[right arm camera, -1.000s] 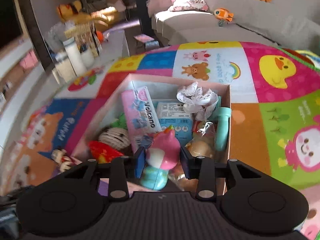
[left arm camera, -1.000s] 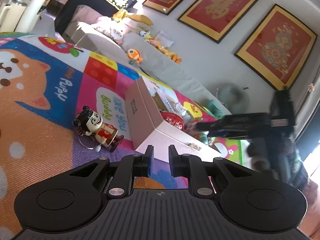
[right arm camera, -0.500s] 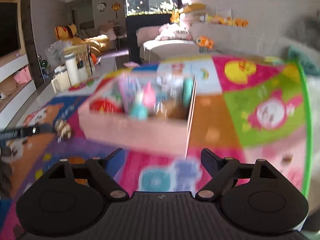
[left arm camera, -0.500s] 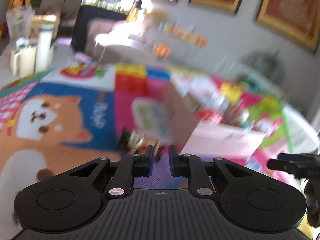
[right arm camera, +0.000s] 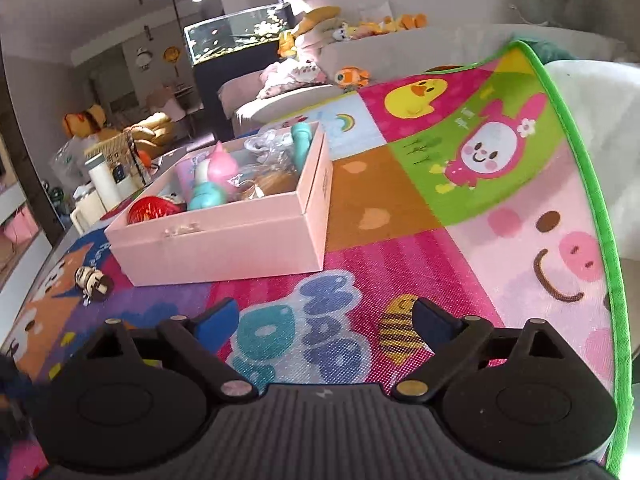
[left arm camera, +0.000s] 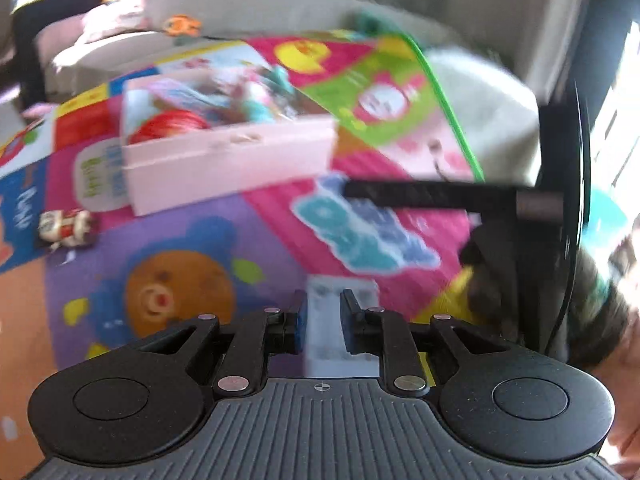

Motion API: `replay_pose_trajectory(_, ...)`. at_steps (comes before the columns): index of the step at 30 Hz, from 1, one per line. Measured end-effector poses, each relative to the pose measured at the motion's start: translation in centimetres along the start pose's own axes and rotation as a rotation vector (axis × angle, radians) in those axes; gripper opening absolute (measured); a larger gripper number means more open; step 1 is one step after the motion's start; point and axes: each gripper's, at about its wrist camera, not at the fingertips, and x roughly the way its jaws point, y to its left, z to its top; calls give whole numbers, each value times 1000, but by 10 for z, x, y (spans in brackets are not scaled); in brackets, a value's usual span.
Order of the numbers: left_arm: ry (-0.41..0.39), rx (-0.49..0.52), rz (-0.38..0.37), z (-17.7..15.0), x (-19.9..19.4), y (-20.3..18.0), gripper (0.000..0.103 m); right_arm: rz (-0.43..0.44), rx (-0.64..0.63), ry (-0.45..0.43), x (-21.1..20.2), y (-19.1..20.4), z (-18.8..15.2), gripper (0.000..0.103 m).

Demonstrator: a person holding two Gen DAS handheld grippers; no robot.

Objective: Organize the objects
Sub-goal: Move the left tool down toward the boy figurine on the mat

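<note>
Only left view shows pale box (left arm camera: pixel 334 316) between fingers (left arm camera: pixel 297 326).

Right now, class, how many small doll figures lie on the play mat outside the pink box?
1: the doll figure lies on the play mat beside the near left corner of the pink box. Others may be hidden.

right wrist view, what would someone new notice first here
The pink box crammed with toys sits mid-left on the bright cartoon play mat, a pink and teal toy poking out of it. A small doll figure lies on the mat just left of the box. Up close, the right claw gapes, its jaws opening with nothing between them.
</note>
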Motion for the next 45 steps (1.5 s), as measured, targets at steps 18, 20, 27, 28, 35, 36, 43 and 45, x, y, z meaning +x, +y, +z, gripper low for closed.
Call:
replay_pose_trajectory(18, 41, -249, 296, 3, 10, 91, 41, -5, -36, -22, -2, 8, -2, 101)
replay_pose_trajectory(20, 35, -258, 240, 8, 16, 89, 82, -5, -36, -17, -1, 7, -2, 103)
replay_pose_trajectory(27, -179, -487, 306, 8, 3, 101, 79, -6, -20, -10, 0, 4, -2, 103)
replay_pose_trajectory(28, -224, -523, 347, 9, -4, 108, 79, -5, -19, -8, 0, 4, -2, 103)
replay_pose_trajectory(35, -185, -695, 418, 31, 14, 162, 78, -5, -18, -3, 1, 5, -2, 103)
replay_pose_trajectory(36, -168, -707, 424, 32, 22, 168, 78, -6, -17, -3, 1, 5, -2, 103)
replay_pose_trajectory(43, -153, -471, 462, 27, 36, 162, 74, -6, -10, -1, 2, 3, -1, 103)
replay_pose_trajectory(45, -147, -381, 458, 19, 33, 153, 74, -4, -9, 0, 2, 3, -1, 103)
